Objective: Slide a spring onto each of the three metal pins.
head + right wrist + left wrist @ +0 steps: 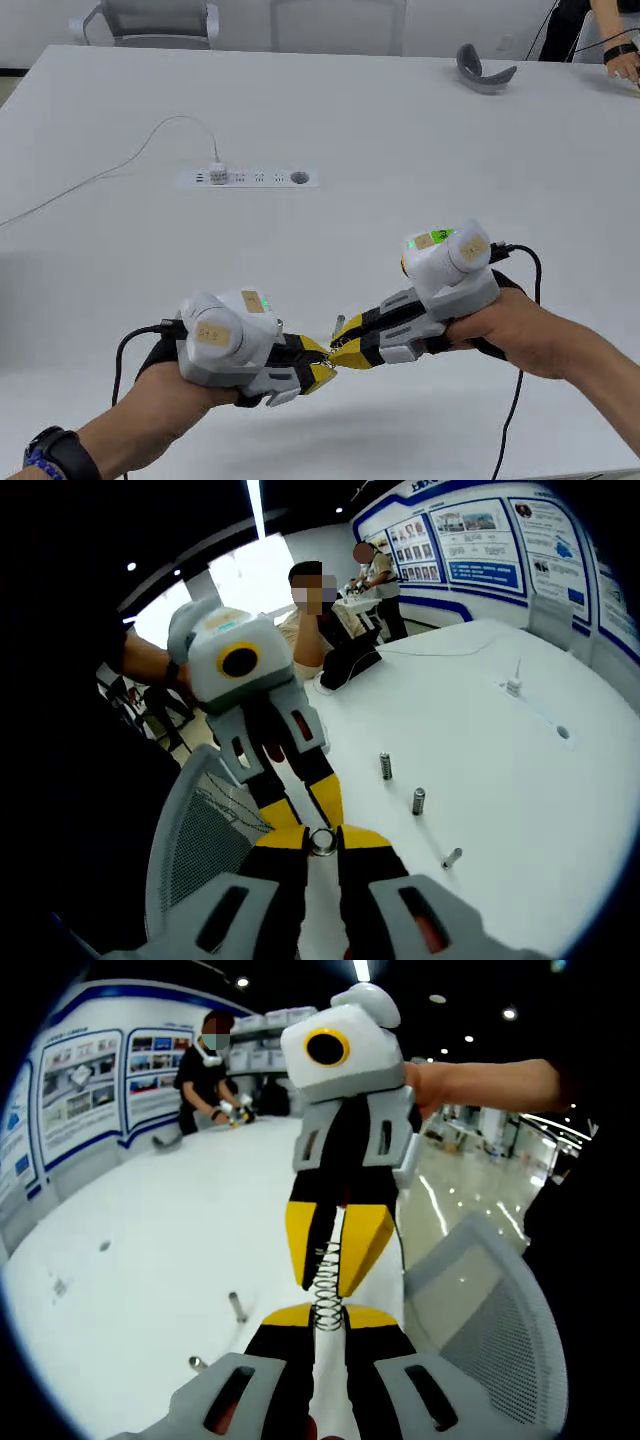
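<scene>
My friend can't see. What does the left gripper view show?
A small metal spring is pinched between the yellow tips of two grippers: the left gripper at the bottom and the right gripper reaching in from the top. Beside them, two short metal pins stand on a white table.

Yellow left tool (326,1317), silver spring (326,1278), white table (400,150)

White left claw (322,371) and right claw (342,357), yellow-black jaws, black cables (130,343), tan stickers (212,334), dark wristwatch (52,452).

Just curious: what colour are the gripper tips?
Yellow pads on black, clearest in the left gripper view.
</scene>
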### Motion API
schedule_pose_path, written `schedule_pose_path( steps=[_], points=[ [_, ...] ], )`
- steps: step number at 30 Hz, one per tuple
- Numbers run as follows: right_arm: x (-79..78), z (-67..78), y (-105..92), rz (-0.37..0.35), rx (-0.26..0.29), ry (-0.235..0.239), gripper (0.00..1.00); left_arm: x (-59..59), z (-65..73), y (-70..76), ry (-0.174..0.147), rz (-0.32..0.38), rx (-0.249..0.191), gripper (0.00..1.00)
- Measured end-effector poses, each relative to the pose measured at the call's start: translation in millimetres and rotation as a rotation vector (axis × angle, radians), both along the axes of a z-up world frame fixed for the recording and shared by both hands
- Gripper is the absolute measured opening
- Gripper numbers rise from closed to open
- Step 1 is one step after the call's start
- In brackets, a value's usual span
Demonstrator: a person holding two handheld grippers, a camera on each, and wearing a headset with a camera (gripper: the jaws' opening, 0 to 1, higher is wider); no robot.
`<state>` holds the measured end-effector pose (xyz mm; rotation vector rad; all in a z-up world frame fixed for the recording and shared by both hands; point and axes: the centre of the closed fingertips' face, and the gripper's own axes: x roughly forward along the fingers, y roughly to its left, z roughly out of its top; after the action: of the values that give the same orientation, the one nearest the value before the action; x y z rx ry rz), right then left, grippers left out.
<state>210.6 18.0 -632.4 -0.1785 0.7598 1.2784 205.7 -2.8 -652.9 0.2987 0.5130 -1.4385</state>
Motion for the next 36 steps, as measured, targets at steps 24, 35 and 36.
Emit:
schedule_pose_path(
  steps=[24,35,36],
  points=[
    [-10.4,-9.8,-2.6,0.184,-0.115,-0.051,0.12,-5.3,-0.6,-0.1,-0.010,-0.055,0.011,0.10],
    [-7.5,-14.5,-11.1,0.145,-0.126,-0.053,0.12,-5.4,-9.3,1.8,0.015,-0.014,0.004,0.18],
    [-7.8,-15.0,-12.2,0.141,-0.125,-0.052,0.12,-6.1,-10.7,3.1,0.021,-0.011,0.004,0.19]
  ],
)
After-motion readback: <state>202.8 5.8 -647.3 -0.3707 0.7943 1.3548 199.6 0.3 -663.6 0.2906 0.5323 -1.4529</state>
